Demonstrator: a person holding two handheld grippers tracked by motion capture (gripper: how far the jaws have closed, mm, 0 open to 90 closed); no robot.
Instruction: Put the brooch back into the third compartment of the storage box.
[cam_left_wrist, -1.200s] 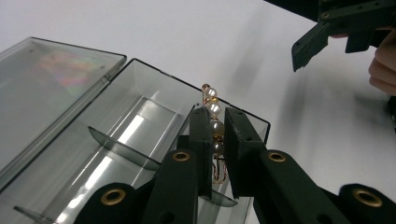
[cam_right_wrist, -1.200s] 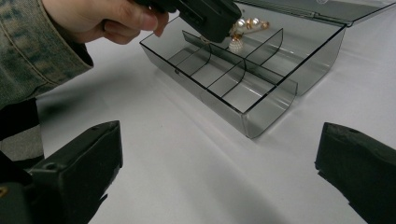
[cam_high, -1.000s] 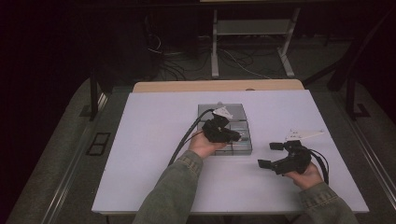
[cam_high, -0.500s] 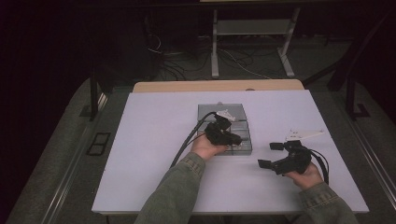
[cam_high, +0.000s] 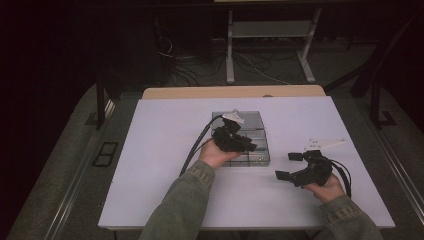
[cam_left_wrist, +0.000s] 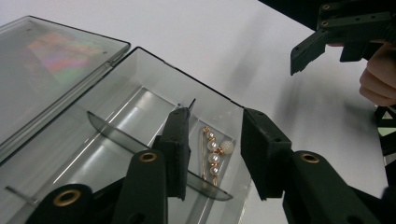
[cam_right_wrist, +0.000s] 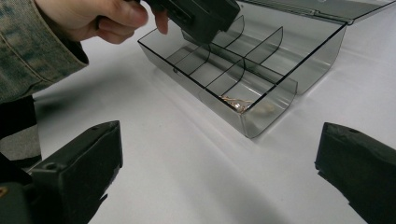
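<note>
High view: a white tabletop (cam_high: 160, 165) w/ a clear grey divided box (cam_high: 250, 131) near its centre, hinged lid laid open at the far side. The person's left hand holds the left tongs (cam_high: 246, 145) over the near-right part of the box. Compared w/ the frames from a second ago, that hand has barely shifted; the change is in the jaws, which have just been opening. The right tongs (cam_high: 286, 165) rest low over the bare tabletop, apart from the box, to its right and nearer the person, in the same spot as before.

Left gripper view: the jaws stand partly apart w/ nothing pressed between them. Seen through the gap, a gold pin strung w/ pearls (cam_left_wrist: 214, 151) lies on the floor of the box's end compartment, close to the corner wall. No pad touches it. My reading: the pin has just been let go into that compartment, so the placing step looks done and the left tongs can lift away.

Right gripper view: its own jaws are wide apart and hold nothing, w/ white tabletop between them. Beyond them sits the box, and the pearl pin (cam_right_wrist: 236, 103) glints in the nearest corner compartment. The other hand (cam_right_wrist: 100, 18) hangs above the box's far compartments.
</note>
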